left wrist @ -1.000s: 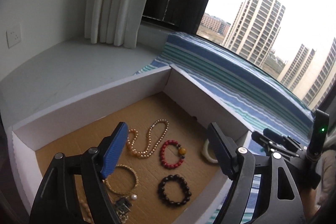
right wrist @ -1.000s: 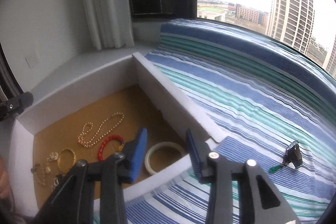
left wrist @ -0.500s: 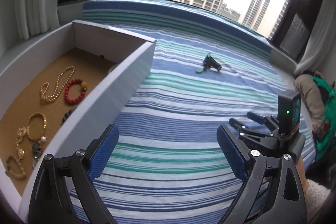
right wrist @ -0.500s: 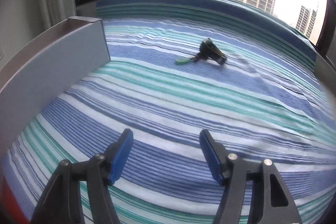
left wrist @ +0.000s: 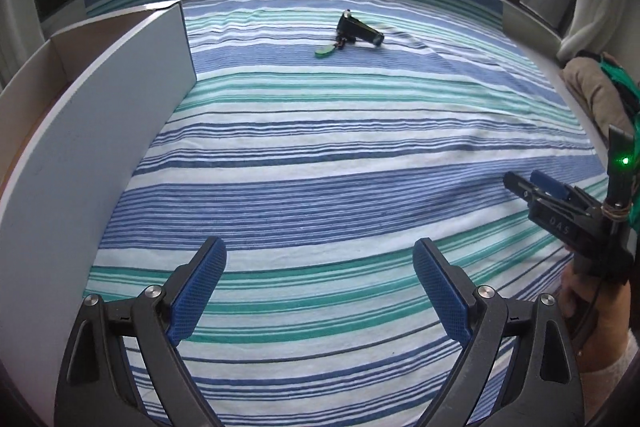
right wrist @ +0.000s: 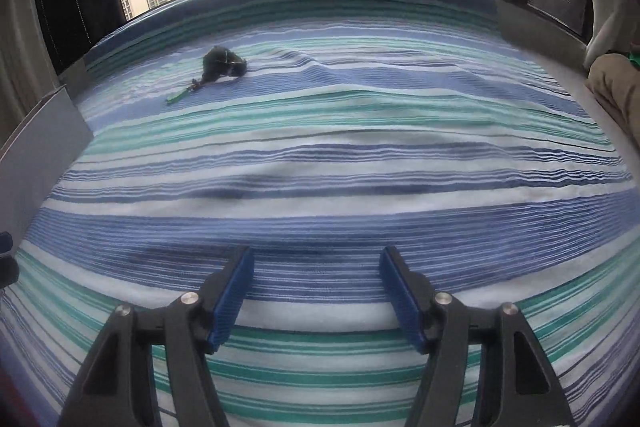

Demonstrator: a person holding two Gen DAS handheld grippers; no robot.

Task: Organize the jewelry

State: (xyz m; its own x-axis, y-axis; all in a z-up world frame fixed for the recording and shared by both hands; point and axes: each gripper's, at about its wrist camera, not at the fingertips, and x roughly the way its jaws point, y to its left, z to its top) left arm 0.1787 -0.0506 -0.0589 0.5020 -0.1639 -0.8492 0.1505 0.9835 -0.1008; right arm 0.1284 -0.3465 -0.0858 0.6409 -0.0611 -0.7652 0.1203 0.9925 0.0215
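Note:
A dark necklace bundle with a green pendant lies on the striped bedspread, far ahead of both grippers; it also shows in the right wrist view. The white jewelry box stands at the left, its inside hidden behind its wall; its corner shows in the right wrist view. My left gripper is open and empty above the bedspread. My right gripper is open and empty, low over the cloth; it also shows at the right of the left wrist view.
A beige and green bundle of cloth lies at the right edge of the bed. Windows and curtains run along the far side. The bedspread has a raised fold near the necklace.
Both grippers swung right, away from the jewelry box toward the open bedspread. The box contents left view. The necklace bundle now lies ahead. Both grippers stayed open.

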